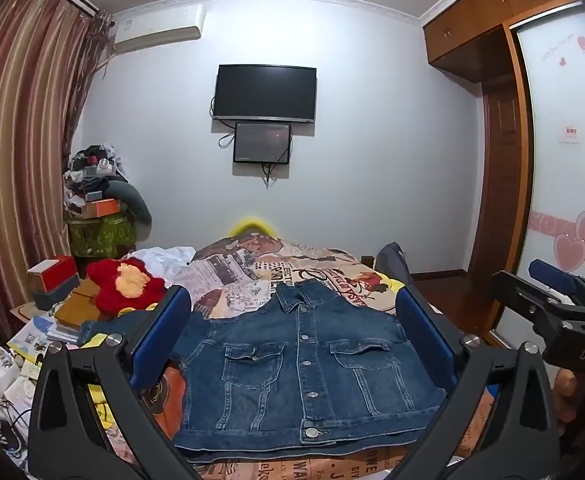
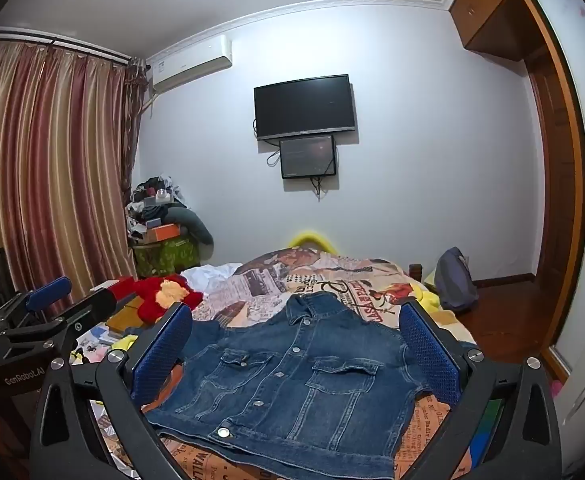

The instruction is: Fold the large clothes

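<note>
A blue denim jacket lies flat on the bed, buttoned front up, collar toward the far wall, sleeves tucked out of sight. In the left wrist view my left gripper hovers above its near hem, open wide with nothing between the blue pads. My right gripper is likewise open over the jacket and holds nothing. The right gripper also shows at the right edge of the left wrist view. The left gripper shows at the left edge of the right wrist view.
The bed has a printed bedspread. A red plush toy and books crowd its left side, beside a cluttered stand. A grey backpack sits by the far right corner. Curtains hang at left, a wardrobe at right.
</note>
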A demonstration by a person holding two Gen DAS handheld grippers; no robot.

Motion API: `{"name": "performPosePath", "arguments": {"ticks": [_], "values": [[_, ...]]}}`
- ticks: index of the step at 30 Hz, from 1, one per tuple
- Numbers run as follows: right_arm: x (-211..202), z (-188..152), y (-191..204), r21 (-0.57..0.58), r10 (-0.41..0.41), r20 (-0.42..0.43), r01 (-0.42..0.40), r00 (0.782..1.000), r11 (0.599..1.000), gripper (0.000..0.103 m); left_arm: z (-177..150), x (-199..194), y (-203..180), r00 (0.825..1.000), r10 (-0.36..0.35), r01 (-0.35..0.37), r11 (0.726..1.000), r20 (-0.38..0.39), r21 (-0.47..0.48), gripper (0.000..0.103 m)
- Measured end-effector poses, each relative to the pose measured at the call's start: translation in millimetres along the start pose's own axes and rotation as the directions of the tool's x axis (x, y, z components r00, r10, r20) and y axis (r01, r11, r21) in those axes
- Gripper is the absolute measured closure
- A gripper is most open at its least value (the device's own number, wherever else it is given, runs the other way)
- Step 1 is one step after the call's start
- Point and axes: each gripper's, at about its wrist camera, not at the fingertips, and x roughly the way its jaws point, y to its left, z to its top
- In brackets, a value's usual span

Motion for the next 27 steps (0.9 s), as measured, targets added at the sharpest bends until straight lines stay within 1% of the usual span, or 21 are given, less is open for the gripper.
{"name": "performPosePath", "arguments": {"ticks": [3, 4, 6, 8, 27], "values": [[0.3, 0.1, 0.0, 0.003, -0.003, 0.001, 0.003, 1.0, 1.0, 0.0, 0.5, -0.5, 1.3, 1.0, 0.006, -0.006, 1.0, -0.004, -0.013, 0.0], [0.2, 0.2, 0.0, 0.003, -0.002, 0.002, 0.002, 1.0, 1.0, 0.0, 2.2, 3.5, -0.6, 1.0, 0.009, -0.009, 1.0, -0.022, -0.003, 0.0], [0.5, 0.3, 0.3, 0.005, -0.003, -0.001, 0.003, 1.0, 1.0, 0.0, -4.4, 5.7, -1.3, 1.0, 0.007, -0.007, 1.0, -0.012, 0.008, 0.0], [0.5, -0.3, -0.7, 0.008, -0.002, -0.004, 0.002, 1.0, 1.0, 0.0, -5.7, 8.1, 3.3, 1.0, 0.001, -0.001, 1.0, -0.021, -0.005, 0.0], [3.9, 1.4, -1.0, 0.024, -0.002, -0.017, 0.002, 1.0, 1.0, 0.0, -1.5, 12.8, 8.6, 1.0, -0.001, 0.001, 1.0, -0.027, -0.006, 0.0]]}}
